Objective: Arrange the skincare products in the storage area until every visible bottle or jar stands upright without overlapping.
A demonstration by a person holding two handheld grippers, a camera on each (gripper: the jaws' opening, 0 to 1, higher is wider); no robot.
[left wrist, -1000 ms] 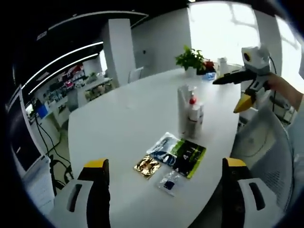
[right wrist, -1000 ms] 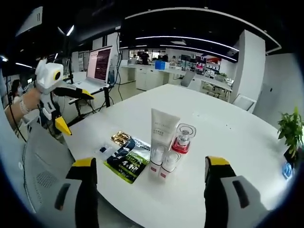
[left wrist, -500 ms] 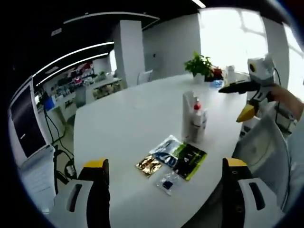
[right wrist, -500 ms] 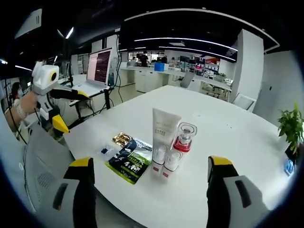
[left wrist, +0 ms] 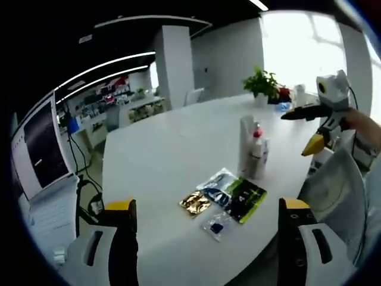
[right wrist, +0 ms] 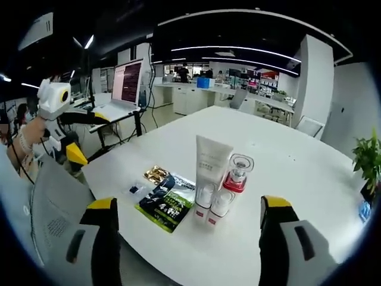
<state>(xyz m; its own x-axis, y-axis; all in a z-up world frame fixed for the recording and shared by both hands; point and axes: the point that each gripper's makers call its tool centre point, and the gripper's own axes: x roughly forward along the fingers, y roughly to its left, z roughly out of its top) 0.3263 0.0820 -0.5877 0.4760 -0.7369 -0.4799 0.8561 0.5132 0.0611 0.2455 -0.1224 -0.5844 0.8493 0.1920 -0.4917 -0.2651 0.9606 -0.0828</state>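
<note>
Right gripper view: right gripper (right wrist: 186,238) fingers wide apart, apparently holding nothing.

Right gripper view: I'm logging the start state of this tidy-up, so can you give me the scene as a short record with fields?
surface: white table
upright products: white tube, red-collared bottle with clear cap, two small white bottles in front, clustered close together
flat items: dark green sachet, gold sachet, small clear packet, lying left of the bottles
left gripper: held off the table edge, jaws open
right gripper: open, short of the products, holding nothing
background: potted plant, monitor
</note>
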